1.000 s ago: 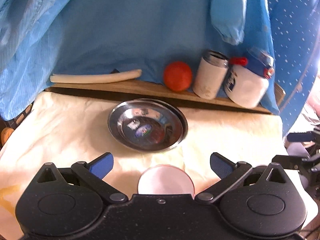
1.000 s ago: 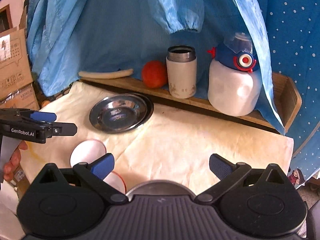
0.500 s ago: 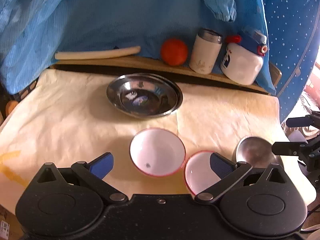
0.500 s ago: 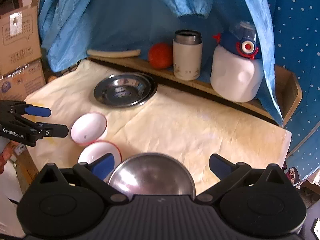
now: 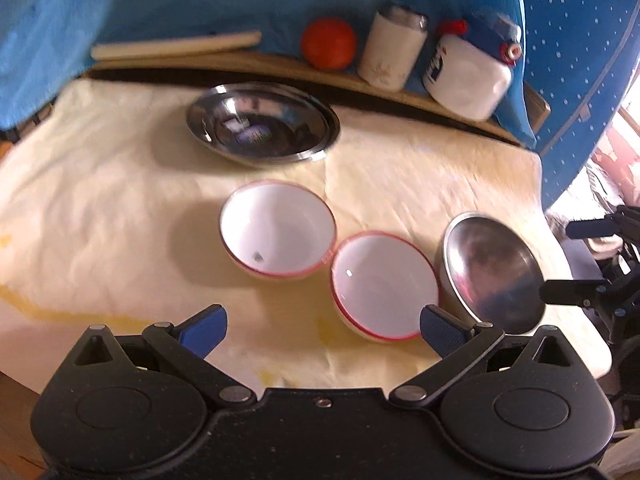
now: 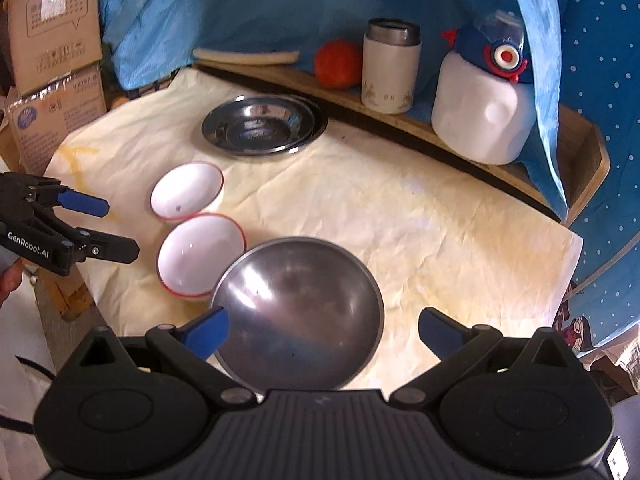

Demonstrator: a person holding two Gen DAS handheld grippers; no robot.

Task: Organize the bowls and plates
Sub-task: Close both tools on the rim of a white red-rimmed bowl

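Both grippers hang with jaws spread wide and nothing between them. Below the right gripper point(image 6: 323, 333) sits a round steel bowl point(image 6: 298, 312); the left gripper point(image 5: 320, 325) hovers near two white red-rimmed bowls point(image 5: 385, 285) that touch each other on the cream cloth point(image 5: 100, 208). Farther back rest shallow steel plates point(image 5: 262, 125), before a wooden shelf point(image 6: 576, 148) with an orange fruit point(image 5: 328, 43).
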